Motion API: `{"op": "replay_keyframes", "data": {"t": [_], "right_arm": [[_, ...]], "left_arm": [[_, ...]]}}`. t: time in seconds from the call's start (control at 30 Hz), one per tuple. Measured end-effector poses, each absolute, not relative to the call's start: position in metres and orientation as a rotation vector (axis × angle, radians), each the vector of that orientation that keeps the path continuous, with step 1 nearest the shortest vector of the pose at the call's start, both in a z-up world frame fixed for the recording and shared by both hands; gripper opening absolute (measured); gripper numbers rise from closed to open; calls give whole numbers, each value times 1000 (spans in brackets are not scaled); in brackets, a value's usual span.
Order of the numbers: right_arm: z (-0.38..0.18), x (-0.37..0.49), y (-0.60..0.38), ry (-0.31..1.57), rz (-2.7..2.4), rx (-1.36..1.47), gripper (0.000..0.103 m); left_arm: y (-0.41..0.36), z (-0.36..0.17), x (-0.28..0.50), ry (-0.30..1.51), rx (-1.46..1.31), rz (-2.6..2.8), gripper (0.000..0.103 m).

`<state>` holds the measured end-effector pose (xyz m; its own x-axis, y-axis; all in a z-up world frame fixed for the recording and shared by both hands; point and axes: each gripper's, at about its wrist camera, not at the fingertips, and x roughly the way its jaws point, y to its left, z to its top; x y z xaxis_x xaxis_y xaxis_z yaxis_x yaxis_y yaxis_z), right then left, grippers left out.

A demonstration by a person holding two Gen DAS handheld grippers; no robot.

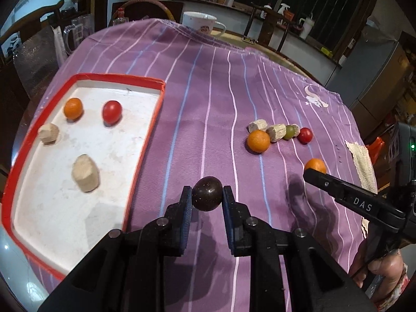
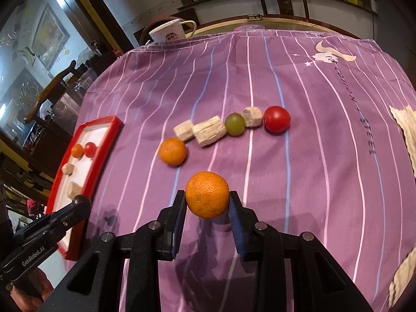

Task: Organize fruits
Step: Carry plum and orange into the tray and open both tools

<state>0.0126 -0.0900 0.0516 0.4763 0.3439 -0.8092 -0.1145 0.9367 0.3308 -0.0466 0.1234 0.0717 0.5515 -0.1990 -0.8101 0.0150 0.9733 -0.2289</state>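
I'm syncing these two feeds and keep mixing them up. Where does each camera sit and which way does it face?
Left wrist: sits behind the left gripper, angled down at the purple cloth and red tray; jaws shut on a dark fruit; right gripper and a hand show.
Right wrist: sits behind the right gripper, angled down; jaws shut on an orange.
Shared: tray, mug, loose fruit row.

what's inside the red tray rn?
Red tray holds four things on its white floor: a small orange, a red tomato and two beige chunks. Its near corner is hidden behind the left gripper, so anything there can't be seen.
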Motion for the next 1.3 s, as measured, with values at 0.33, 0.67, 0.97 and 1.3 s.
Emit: {"op": "replay_keyframes", "data": {"t": [0.33, 0.67, 0.97, 1.3], "right_arm": [[85, -13, -55, 986, 318, 241, 35], [100, -21, 17, 960, 373, 198, 35], [89, -19, 89, 1001, 457, 129, 36], [73, 24, 160, 1035, 500, 50, 36]], "left_arm": [[163, 90, -66, 947, -196, -116, 22], [241, 87, -63, 946, -263, -49, 22], [298, 65, -49, 998, -280, 21, 22], [322, 55, -13, 1023, -286, 19, 22]]}}
